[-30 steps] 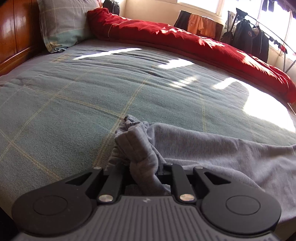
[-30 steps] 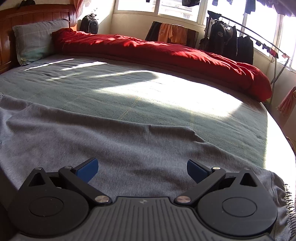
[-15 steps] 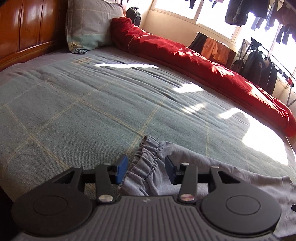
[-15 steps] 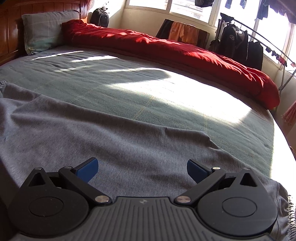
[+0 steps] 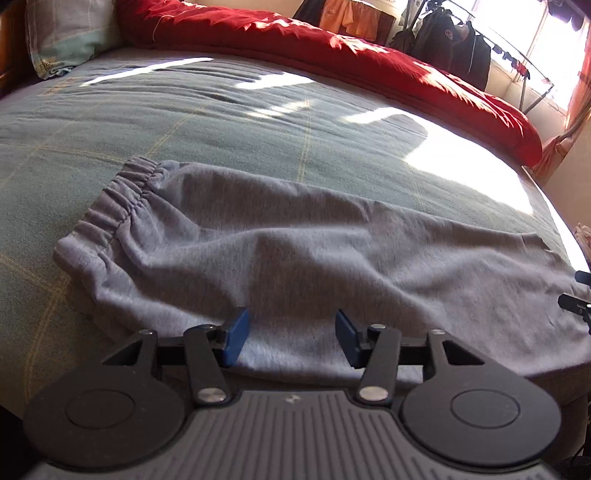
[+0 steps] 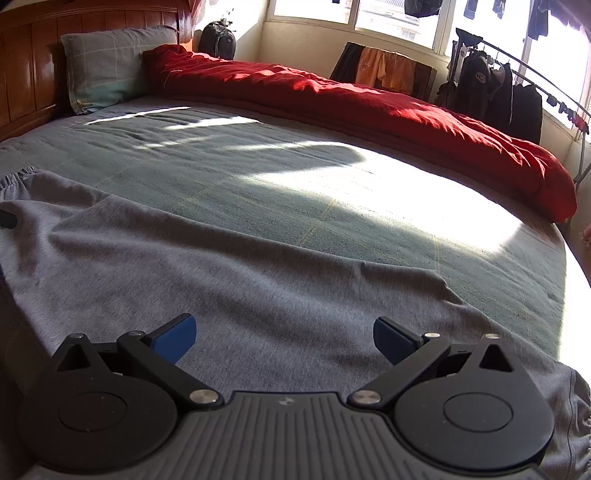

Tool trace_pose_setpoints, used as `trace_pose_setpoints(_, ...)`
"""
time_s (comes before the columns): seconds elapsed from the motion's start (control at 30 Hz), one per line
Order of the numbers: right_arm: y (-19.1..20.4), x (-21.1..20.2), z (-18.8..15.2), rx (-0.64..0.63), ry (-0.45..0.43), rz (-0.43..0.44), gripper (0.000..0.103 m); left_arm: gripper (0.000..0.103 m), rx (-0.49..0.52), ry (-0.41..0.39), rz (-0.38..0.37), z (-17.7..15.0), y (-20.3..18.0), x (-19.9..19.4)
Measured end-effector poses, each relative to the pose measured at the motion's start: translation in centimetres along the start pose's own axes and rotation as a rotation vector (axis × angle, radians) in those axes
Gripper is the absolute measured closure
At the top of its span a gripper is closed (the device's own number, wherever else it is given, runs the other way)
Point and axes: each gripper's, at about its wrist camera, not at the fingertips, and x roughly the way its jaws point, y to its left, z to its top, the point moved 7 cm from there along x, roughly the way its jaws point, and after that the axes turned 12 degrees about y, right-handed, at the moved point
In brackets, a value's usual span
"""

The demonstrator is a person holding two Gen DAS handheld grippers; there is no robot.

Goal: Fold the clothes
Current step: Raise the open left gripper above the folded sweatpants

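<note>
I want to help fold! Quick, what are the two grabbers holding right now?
Left hand-held gripper: open, holding nothing, over the grey pants.
Right hand-held gripper: open, holding nothing.

I see a bed (image 6: 229, 173) spread with a grey-green sheet crossed by thin yellow lines, sunlight lying in a broad patch toward its far right. A red duvet (image 6: 351, 107) runs bunched along the far side. A checked pillow (image 6: 107, 70) leans on the wooden headboard (image 6: 29, 66). A dark backpack (image 6: 218, 40) sits in the corner. Dark jackets hang on a clothes rack (image 6: 509, 92) under the windows (image 6: 391, 18).
</note>
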Motion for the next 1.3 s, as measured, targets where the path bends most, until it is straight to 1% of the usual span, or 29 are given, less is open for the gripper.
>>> trace_pose_setpoints(0.07, -0.2, 0.0, -0.1, 0.002, 0.000, -0.004, 0.000, 0.050, 0.018, -0.004, 0.018, -1.4, 0.1, -0.7)
trace_pose_setpoints(0.13, -0.5, 0.1, -0.1, 0.005, 0.004, -0.009, 0.000, 0.050, 0.021, 0.000, 0.046, -2.1, 0.2, -1.8)
trace_pose_setpoints(0.2, -0.8, 0.4, -0.1, 0.007, 0.008, -0.011, 0.000, 0.050, 0.043, -0.016, 0.085, -1.7, -0.2, -2.9)
trace_pose_setpoints(0.23, -0.8, 0.4, 0.0, 0.008, 0.009, -0.006, 0.000, 0.049, 0.058, -0.028, 0.094, -1.4, -0.5, -3.3)
trace_pose_setpoints(0.3, -0.7, 0.5, 0.1, 0.011, 0.009, 0.007, 0.000, 0.047, 0.073, -0.038, 0.078, -0.4, -1.3, -2.6)
trace_pose_setpoints(0.4, 0.0, 0.3, 0.7, -0.003, 0.004, 0.042, 0.000, 0.039, 0.092, -0.049, 0.051, 1.3, -2.5, -1.2)
trace_pose_setpoints(0.53, 1.3, -0.2, 2.0, -0.046, -0.014, 0.068, 0.000, 0.038, 0.118, -0.065, 0.014, 3.6, -4.2, 0.6)
trace_pose_setpoints(0.57, 1.6, -0.2, 2.2, -0.053, -0.019, 0.068, 0.000, 0.038, 0.102, -0.046, 0.013, 3.5, -3.9, 1.4)
trace_pose_setpoints(0.63, 1.7, -0.1, 2.3, -0.054, -0.020, 0.073, 0.000, 0.038, 0.090, -0.056, -0.003, 2.4, -2.9, 1.9)
trace_pose_setpoints(0.73, 1.4, 0.9, 1.7, -0.044, 0.004, 0.090, 0.000, 0.037, 0.072, -0.037, 0.002, 1.4, -2.1, 0.8)
trace_pose_setpoints(0.77, 1.2, 1.4, 1.5, -0.038, 0.016, 0.095, 0.000, 0.037, 0.061, -0.028, 0.009, 1.5, -2.1, 0.3)
trace_pose_setpoints(0.8, 1.0, 1.9, 1.2, -0.033, 0.028, 0.099, 0.000, 0.037, 0.060, -0.034, 0.001, 2.0, -2.4, -0.1)
trace_pose_setpoints(0.87, 0.4, 2.8, 0.8, -0.007, 0.042, 0.114, 0.000, 0.037, 0.065, -0.054, -0.022, 3.2, -3.3, -1.0)
trace_pose_setpoints(0.9, 0.2, 3.2, 0.7, 0.010, 0.045, 0.128, 0.000, 0.036, 0.068, -0.067, -0.055, 4.0, -4.0, -1.3)
trace_pose_setpoints(0.97, -0.4, 3.7, 0.6, 0.045, 0.055, 0.146, 0.000, 0.030, 0.073, -0.083, -0.194, 6.4, -6.4, -0.9)
trace_pose_setpoints(1.0, -0.6, 4.0, 0.6, 0.062, 0.060, 0.154, 0.000, 0.030, 0.075, -0.077, -0.252, 7.3, -7.5, -0.2)
trace_pose_setpoints(1.03, -0.8, 4.2, 0.5, 0.070, 0.064, 0.159, 0.000, 0.030, 0.078, -0.061, -0.300, 8.0, -8.6, 0.7)
trace_pose_setpoints(1.1, -1.0, 4.6, 0.2, 0.082, 0.071, 0.165, 0.000, 0.030, 0.083, -0.026, -0.364, 9.0, -10.4, 2.8)
trace_pose_setpoints(1.17, -1.4, 5.2, -0.2, 0.091, 0.086, 0.168, 0.000, 0.030, 0.079, -0.004, -0.365, 9.6, -10.9, 4.6)
trace_pose_setpoints(1.2, -1.6, 5.5, -0.4, 0.094, 0.096, 0.170, 0.000, 0.030, 0.056, 0.018, -0.340, 9.7, -10.5, 5.6)
trace_pose_setpoints(1.23, -1.8, 5.7, -0.7, 0.099, 0.101, 0.168, 0.000, 0.030, 0.040, 0.022, -0.323, 9.7, -9.8, 6.0)
trace_pose_setpoints(1.3, -2.2, 6.1, -1.1, 0.107, 0.101, 0.173, 0.000, 0.030, -0.002, -0.004, -0.307, 9.6, -7.8, 5.6)
